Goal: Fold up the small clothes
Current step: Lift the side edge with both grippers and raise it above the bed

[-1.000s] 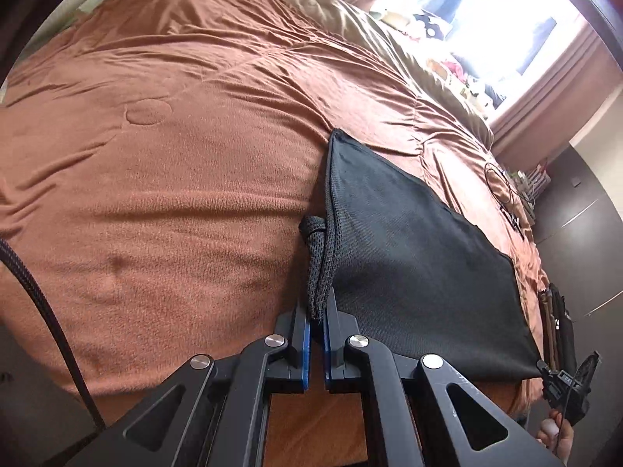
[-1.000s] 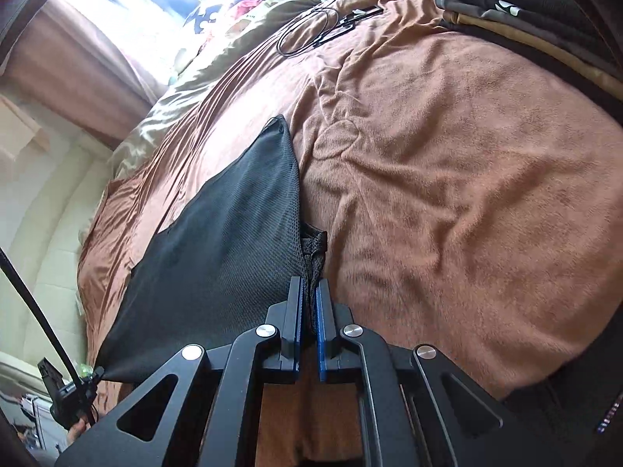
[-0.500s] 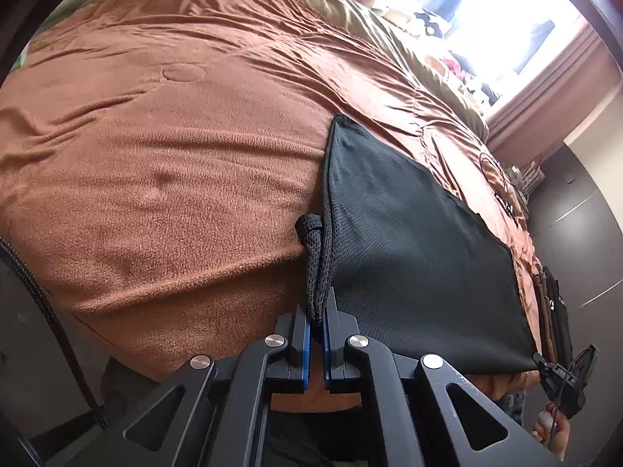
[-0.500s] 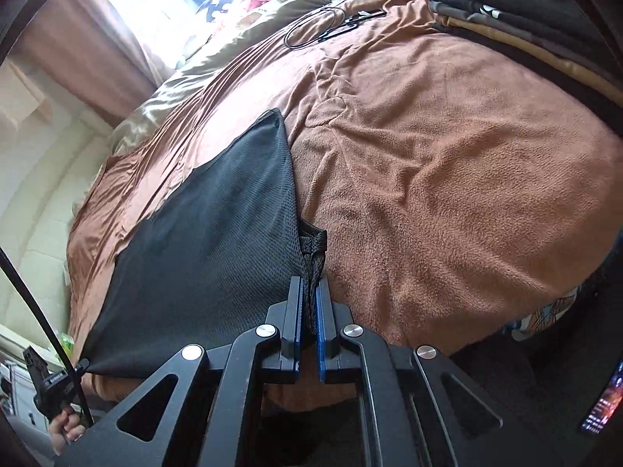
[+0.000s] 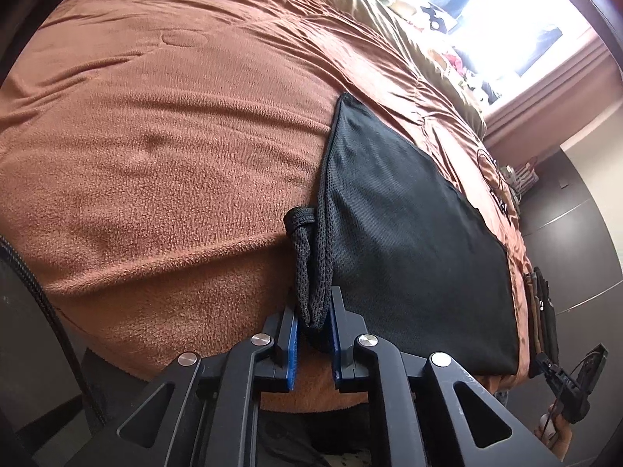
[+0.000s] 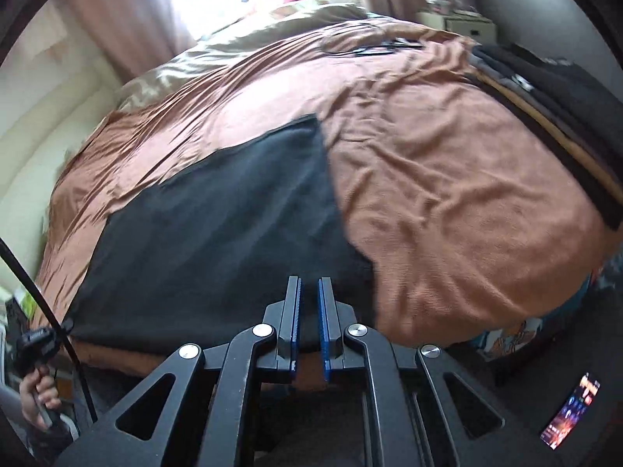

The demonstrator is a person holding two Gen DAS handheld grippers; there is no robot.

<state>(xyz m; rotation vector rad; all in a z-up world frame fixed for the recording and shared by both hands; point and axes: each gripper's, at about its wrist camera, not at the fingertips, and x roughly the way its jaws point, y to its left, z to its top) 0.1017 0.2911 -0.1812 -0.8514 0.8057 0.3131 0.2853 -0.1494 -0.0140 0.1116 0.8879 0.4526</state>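
One black mesh garment spread flat. One brown blanket beneath. One olive pillow or sheet at the far end. One stack of folded dark clothes along the bed's edge; number in it not countable. One lit phone low on the floor. Two grippers: left gripper, right gripper. One curtained window.

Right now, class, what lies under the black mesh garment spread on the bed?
The black mesh garment lies flat on a brown fleece blanket, which shows all around it. Whatever is directly beneath the cloth stays covered. Its bunched corner sits between the opening left gripper.
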